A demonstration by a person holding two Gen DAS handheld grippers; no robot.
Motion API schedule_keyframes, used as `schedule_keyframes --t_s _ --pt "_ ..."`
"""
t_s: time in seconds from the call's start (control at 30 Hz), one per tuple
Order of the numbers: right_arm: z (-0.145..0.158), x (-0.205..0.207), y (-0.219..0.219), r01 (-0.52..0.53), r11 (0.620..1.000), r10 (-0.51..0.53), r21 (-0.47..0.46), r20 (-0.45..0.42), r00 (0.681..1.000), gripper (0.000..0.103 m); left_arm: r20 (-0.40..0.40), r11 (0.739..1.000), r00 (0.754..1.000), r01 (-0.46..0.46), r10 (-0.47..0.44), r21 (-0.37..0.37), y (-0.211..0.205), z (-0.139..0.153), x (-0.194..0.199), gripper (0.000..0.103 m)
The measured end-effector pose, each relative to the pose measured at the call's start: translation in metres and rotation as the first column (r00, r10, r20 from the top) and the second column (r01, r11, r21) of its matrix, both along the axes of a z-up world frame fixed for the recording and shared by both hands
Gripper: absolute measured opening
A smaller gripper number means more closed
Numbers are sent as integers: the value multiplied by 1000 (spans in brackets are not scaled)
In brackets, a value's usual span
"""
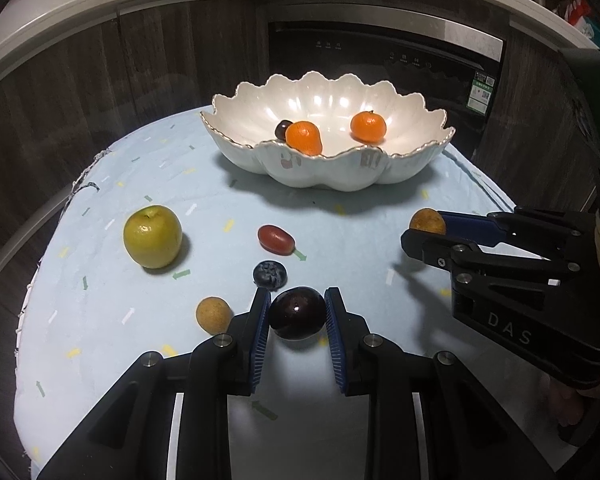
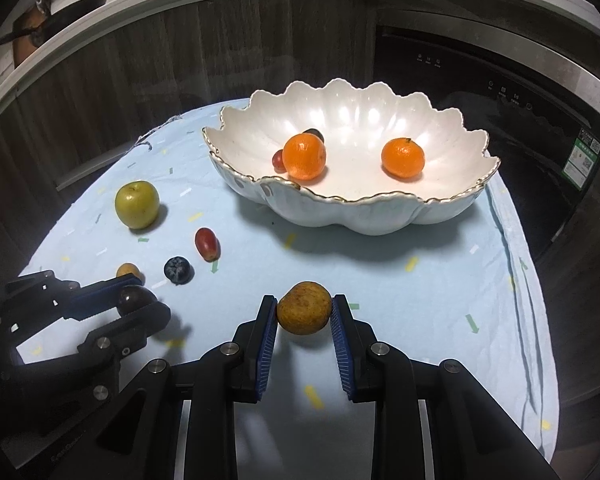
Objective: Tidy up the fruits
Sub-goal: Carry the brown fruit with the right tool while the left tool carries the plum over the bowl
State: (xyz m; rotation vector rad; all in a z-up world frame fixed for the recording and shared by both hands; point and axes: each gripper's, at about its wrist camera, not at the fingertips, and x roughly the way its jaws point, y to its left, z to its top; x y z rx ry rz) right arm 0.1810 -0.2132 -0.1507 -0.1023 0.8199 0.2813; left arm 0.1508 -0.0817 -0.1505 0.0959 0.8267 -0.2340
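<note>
The left tool is clenched on a round dark purple plum; the right tool is clenched on a small round brown longan; both hang just above the pale blue cloth-covered table; on the cloth lie a green apple, a red oval grape, a blueberry and a second brown longan; the white scalloped ceramic bowl beyond holds two orange mandarins and small dark fruit.
</note>
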Motion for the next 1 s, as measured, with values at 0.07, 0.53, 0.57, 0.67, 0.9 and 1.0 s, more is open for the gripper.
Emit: schedule_keyframes --t_s 0.07,0.53,0.57,0.67,0.9,1.0 --pt "3 -1 0 1 1000 -1 0 4 1000 29 6 1000 1000 -2 2 -3 1 3 0 28" --pt "29 -7 2 9 1000 -9 7 58 998 29 46 1000 999 -21 22 -14 7 26 7 28" --pt "31 -7 2 11 1000 -12 7 61 998 29 49 1000 999 -24 25 -14 7 28 9 28" --pt "36 -5 0 21 1000 -22 6 72 997 29 49 999 998 -30 31 -16 8 32 15 28" --pt "46 2 -6 51 999 -51 4 92 994 29 44 999 999 -29 30 -19 5 38 32 28" --pt "49 7 -9 65 998 -65 6 100 993 29 35 999 999 -30 31 -25 1 41 43 28"
